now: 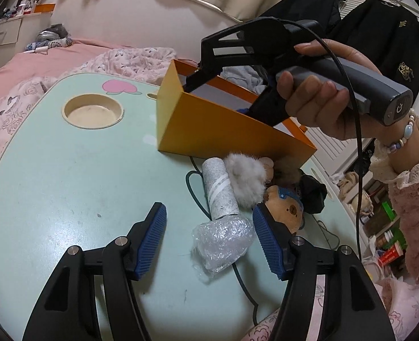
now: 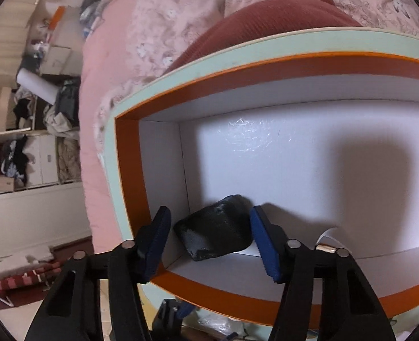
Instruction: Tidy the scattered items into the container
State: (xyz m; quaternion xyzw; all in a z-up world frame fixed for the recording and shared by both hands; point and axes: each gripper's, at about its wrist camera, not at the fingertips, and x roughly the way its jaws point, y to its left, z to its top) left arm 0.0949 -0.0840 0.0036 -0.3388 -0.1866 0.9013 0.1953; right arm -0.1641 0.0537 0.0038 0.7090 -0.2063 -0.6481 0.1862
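An orange box [image 1: 226, 125] with a white inside stands on the mint-green table [image 1: 67, 170]. In front of it lie a grey speckled roll [image 1: 219, 190], a white fluffy ball [image 1: 247, 179], a bear plush [image 1: 287, 207], a black cloth [image 1: 313, 190] and a clear plastic wad [image 1: 223, 241]. My left gripper [image 1: 209, 241] is open, low over the plastic wad. My right gripper [image 2: 209, 241] is open over the box [image 2: 127, 170], its tips dipping inside [image 1: 193, 81]. A black bundle [image 2: 213, 228] lies on the box floor between its fingers.
A round recessed cup holder [image 1: 92, 112] sits at the table's left. A dark cable [image 1: 198, 199] runs under the items. A pink bed [image 1: 38, 56] surrounds the table. A small white item [image 2: 327, 236] lies in the box.
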